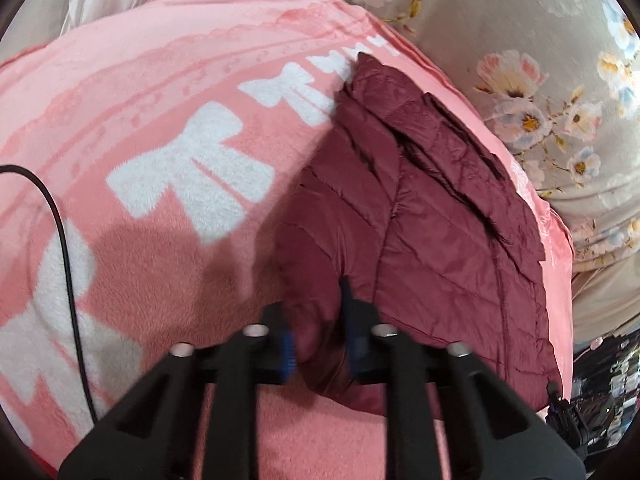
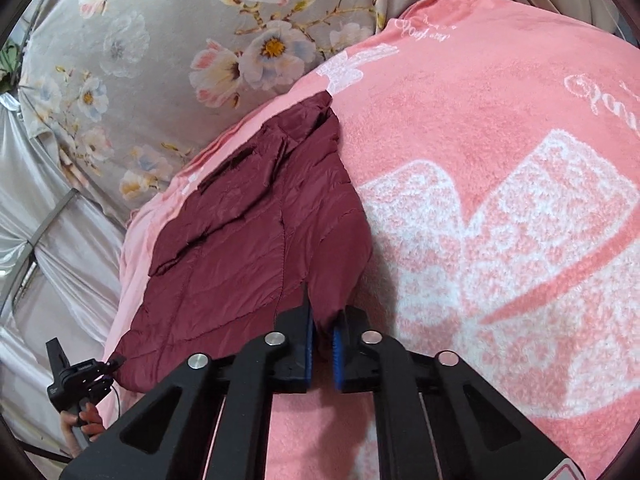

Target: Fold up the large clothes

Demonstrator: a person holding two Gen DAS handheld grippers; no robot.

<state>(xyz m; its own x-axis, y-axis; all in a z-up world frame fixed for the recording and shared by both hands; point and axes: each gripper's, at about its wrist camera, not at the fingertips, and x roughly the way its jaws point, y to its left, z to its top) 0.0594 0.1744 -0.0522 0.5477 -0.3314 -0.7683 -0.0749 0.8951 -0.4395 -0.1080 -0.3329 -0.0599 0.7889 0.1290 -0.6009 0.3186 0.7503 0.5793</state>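
A maroon quilted puffer jacket (image 1: pixel 432 216) lies on a pink fleece blanket (image 1: pixel 140 92) with white bow prints. My left gripper (image 1: pixel 318 320) is shut on the jacket's near edge, a fold of maroon fabric bunched between its blue pads. In the right wrist view the jacket (image 2: pixel 248 232) lies left of centre on the blanket (image 2: pixel 500 140). My right gripper (image 2: pixel 322 332) is shut on the jacket's near right corner, the fabric pinched between its blue pads. The left gripper (image 2: pixel 80 376) also shows at the lower left of the right wrist view, at the jacket's other corner.
A grey floral bedsheet (image 1: pixel 540 80) lies beyond the blanket and shows in the right wrist view (image 2: pixel 160 40) too. A black cable (image 1: pixel 68 272) runs across the blanket at left. Silvery drapery (image 2: pixel 44 220) hangs at the left. Dark clutter (image 1: pixel 600 380) sits at lower right.
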